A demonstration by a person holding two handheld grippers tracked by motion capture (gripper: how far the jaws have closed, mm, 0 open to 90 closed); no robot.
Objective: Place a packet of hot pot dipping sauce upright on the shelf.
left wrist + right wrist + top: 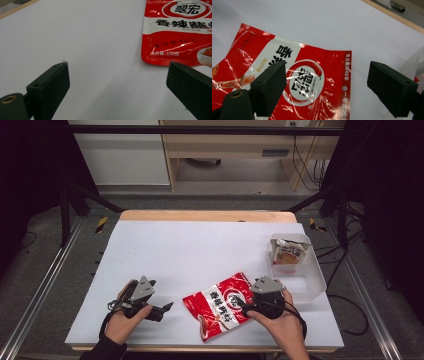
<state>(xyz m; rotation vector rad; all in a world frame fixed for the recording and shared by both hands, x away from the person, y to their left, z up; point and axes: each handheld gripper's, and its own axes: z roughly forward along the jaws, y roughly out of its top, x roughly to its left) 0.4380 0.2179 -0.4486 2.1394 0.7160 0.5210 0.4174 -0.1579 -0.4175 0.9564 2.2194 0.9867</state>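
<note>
Right gripper (pixel 327 87): jaws spread wide, nothing held; poised over the top seam end of the red sachet (pixel 294 82), one jaw above the printed face, the other beyond the seam edge over bare table. In the high view the right gripper (pixel 246 306) is seen at the sachet's right side.

Left gripper (pixel 117 87): jaws likewise spread, nothing held; set low over the white table top (pixel 87 37), with the sachet's bottom seam (pixel 175 32) just ahead and to one side, not touched.

Item: red sachet (pixel 220 306), flat foil-plastic pouch with white label band and round emblem; laid face up near the front edge of the table, between the two grippers. Glossy, creased film is noted, with a small hang hole in the top seam.

Handling, as judged: light; limp rather than stiff, so sagging is to be expected when lifted by one end; slippery on the glazed face. The flat sealed seams are judged the best hold, being thin enough to be pinched; the filled middle is likely to slide or bulge. Little fragility is expected, though the film could be creased.

Nearby: clear plastic bin (pixel 312 280) at the right of the table, well apart from the sachet, with a pale packet (pixel 290 254) standing inside.
</note>
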